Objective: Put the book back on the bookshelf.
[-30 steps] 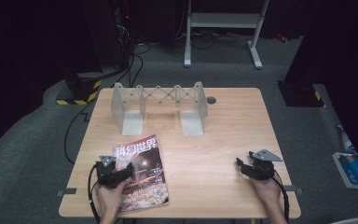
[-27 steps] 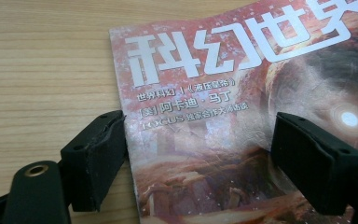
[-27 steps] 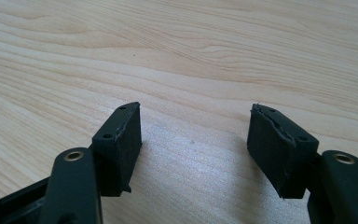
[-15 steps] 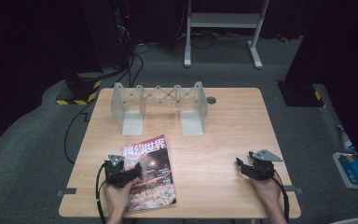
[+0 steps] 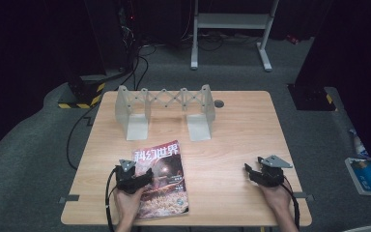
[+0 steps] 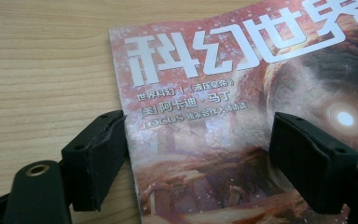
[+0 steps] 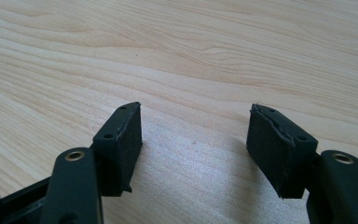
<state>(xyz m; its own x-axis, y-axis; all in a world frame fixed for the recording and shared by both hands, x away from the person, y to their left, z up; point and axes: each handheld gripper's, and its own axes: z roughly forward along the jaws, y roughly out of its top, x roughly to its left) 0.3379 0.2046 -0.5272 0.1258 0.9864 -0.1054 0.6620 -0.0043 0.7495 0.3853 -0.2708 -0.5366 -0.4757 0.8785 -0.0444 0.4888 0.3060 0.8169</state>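
A: Tool on the left [image 5: 147, 175] sits with its jaws spread over the magazine's [image 5: 162, 179] left edge, one jaw out on the bare table [image 5: 232, 125], the other over the cover. Nothing is clamped yet.

B: And the right tool [image 5: 249, 170]?

A: Spread wide as well, resting over plain wood near the table's front right, holding nothing.

B: What could go wrong from here?

A: Largest worry first: the magazine lies flat near the front left, its lower edge close to the table's front edge. A push instead of a pinch would likely slide it toward the person and off the wood. Next, the rack [image 5: 166, 110] stands at the back, well apart; a limp magazine carried that far by one edge could droop and catch on a plate. Smaller still: if the jaws close on the cover alone, that sheet would probably lift and crease while the pages stay down.

B: How does the magazine look?

A: Thin and glossy, with a reddish-brown cover, large white Chinese title [image 6: 242, 42] along the top, smaller white lines beneath, and a bright glowing disc [image 6: 345, 116] at the right. Its surface shows fine wrinkles, so it appears soft and slippery.
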